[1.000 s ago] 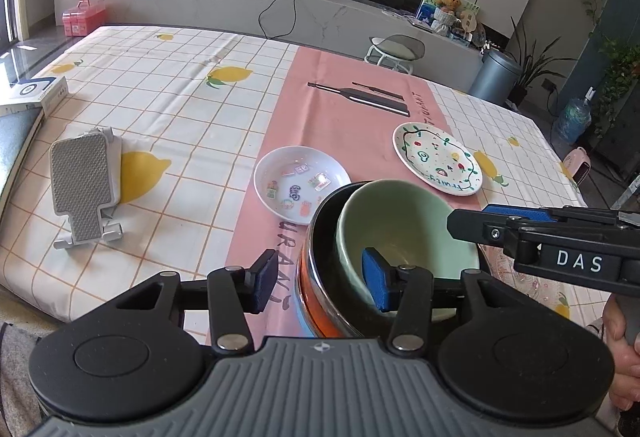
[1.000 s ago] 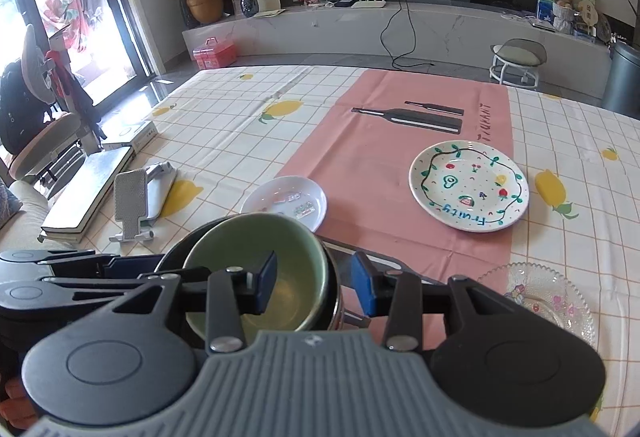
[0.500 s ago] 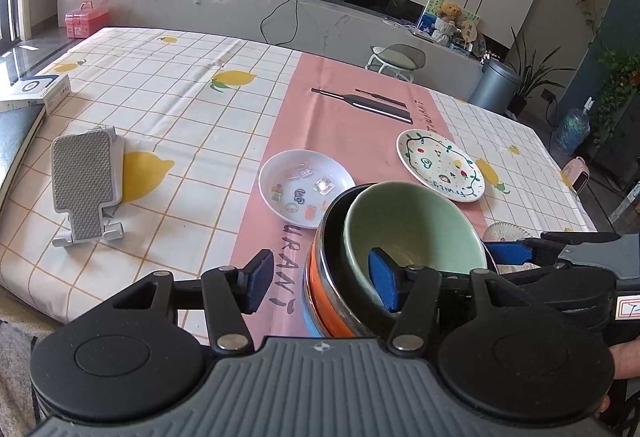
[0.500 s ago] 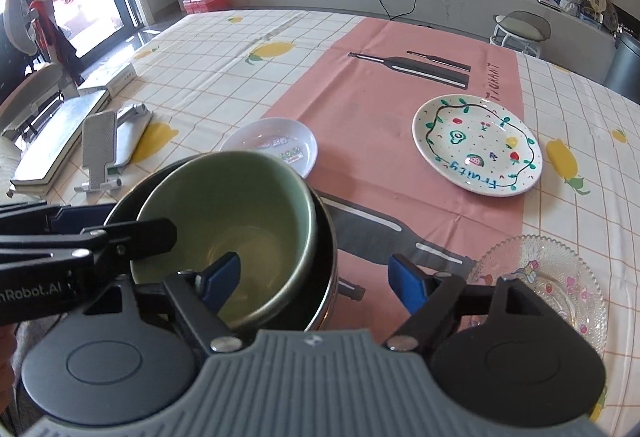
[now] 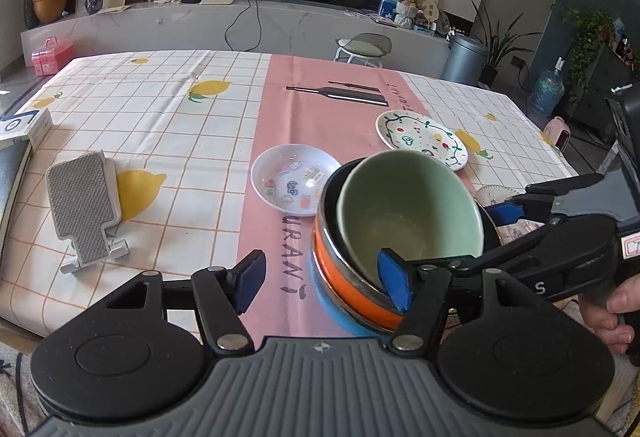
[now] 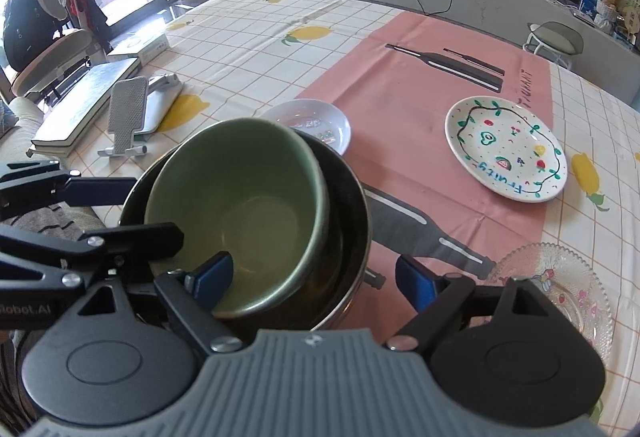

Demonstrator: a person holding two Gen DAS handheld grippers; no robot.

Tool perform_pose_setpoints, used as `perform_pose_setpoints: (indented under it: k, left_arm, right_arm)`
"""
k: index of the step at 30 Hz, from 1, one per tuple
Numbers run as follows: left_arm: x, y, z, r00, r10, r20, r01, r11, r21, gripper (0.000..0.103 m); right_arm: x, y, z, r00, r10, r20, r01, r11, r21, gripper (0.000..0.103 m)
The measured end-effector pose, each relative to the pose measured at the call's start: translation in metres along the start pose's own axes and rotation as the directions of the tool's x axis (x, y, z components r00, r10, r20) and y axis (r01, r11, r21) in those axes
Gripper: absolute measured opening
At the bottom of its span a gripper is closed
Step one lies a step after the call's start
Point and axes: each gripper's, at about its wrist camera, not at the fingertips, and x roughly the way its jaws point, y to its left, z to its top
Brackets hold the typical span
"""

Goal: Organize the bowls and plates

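Note:
A green bowl [image 5: 404,205] [image 6: 240,205] sits tilted inside a black-lined orange bowl [image 5: 348,277] [image 6: 344,237], which rests on a blue one [image 5: 340,313]. My left gripper [image 5: 324,279] is open, its right pad inside the green bowl, its left pad outside the stack. My right gripper [image 6: 312,279] is open wide, its left pad inside the green bowl, its right pad outside the stack. A small white sticker dish [image 5: 296,183] [image 6: 320,123], a white "Fruity" plate [image 5: 420,139] [image 6: 506,147] and a clear glass plate [image 6: 560,285] lie on the tablecloth.
A grey phone stand [image 5: 84,209] [image 6: 126,117] stands at the left. Books and a white box [image 6: 80,97] lie at the table's left edge. The pink runner [image 5: 320,109] crosses the middle of the table.
My right gripper has opened from nearly closed to wide and moved in close over the stack. The left gripper stays open at the stack, little changed.

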Motion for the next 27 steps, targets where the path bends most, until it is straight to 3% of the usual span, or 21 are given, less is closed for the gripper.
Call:
perform_pose_setpoints:
  k: [8,11,16,22,27]
  left_arm:
    - [0.002,0.009,0.001,1.000,0.003,0.008,-0.002,0.999,-0.054,0.079]
    - [0.002,0.010,0.001,1.000,0.009,0.028,-0.007,0.998,-0.064,0.078]
    - [-0.001,0.011,0.002,0.998,-0.041,0.054,0.046,0.995,-0.092,0.079]
    - [0.008,0.009,0.006,0.998,0.009,0.055,-0.002,0.993,-0.116,0.079]
    - [0.018,0.007,0.012,0.999,0.035,0.030,-0.031,0.991,-0.133,0.078]
  right_arm:
    - [-0.001,0.001,0.000,1.000,-0.002,-0.009,0.002,1.000,-0.010,0.091]
    - [-0.004,-0.006,0.002,1.000,-0.006,0.015,0.005,0.999,0.037,0.091]
    - [-0.007,-0.019,0.006,0.998,0.008,0.065,-0.017,0.990,0.141,0.092]
    - [0.001,-0.038,0.009,0.996,0.019,0.082,-0.041,0.961,0.274,0.091]
    - [0.006,-0.039,0.010,0.997,0.019,0.078,-0.039,0.963,0.266,0.088]
